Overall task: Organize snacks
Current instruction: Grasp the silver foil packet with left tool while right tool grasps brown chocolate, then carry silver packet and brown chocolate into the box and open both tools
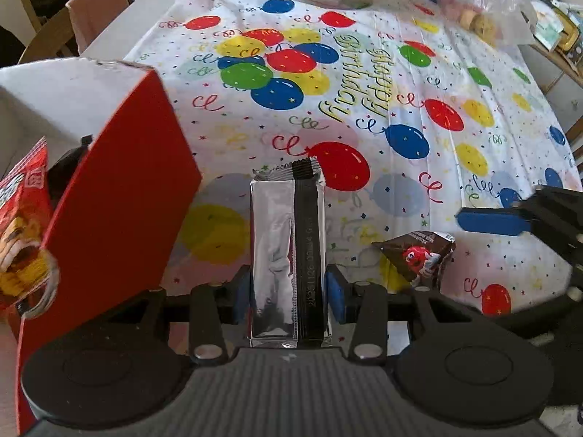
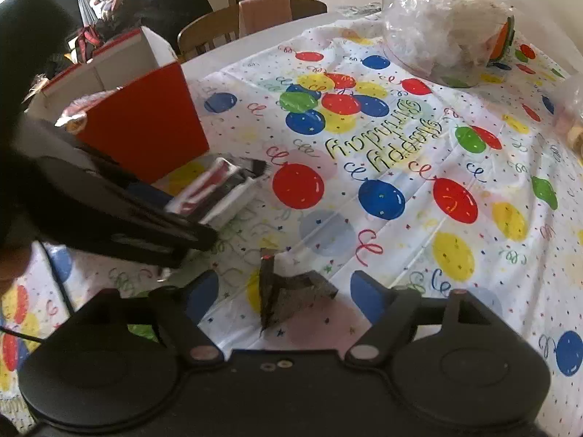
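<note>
One silver bar (image 1: 288, 255) | lengthwise between left tongs (image 1: 289, 291) | seam up

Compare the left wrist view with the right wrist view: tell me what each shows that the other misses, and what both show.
Only the left wrist view: the left gripper closed on the silver bar, and the red character printed on the candy packet.

Only the right wrist view: the right gripper open around the candy packet, not touching it, and the box's white dividers.

Both: the red box, the balloon tablecloth, the silver bar, the candy packet and a wooden chair.
</note>
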Tool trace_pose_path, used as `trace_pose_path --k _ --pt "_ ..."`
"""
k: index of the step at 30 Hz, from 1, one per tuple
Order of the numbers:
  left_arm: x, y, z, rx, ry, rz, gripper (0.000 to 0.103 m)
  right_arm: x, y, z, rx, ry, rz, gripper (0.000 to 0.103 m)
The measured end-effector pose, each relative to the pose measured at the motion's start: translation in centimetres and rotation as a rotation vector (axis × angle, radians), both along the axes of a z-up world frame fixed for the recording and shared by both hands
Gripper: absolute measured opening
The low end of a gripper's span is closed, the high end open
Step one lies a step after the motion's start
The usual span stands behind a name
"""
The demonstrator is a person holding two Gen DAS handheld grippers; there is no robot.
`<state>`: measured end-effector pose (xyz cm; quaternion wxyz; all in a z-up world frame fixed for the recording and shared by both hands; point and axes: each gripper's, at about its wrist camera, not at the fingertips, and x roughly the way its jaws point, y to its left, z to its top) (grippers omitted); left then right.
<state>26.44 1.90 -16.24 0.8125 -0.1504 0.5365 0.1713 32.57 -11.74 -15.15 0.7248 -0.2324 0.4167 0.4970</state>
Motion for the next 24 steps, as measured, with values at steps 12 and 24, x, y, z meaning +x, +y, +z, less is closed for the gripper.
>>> trace_pose_path --k 12,24 --pt "-1.3 -0.2 1.1 -0.002 -0.014 0.004 0.042 0.1 0.8 -0.5 -0.016 -0.031 -0.010 0.035" --pt "-3.1 -1.5 4.1 -0.015 -0.079 -0.040 0.042 -1.9 -2.0 2.8 0.005 -0.056 -0.108 0.027"
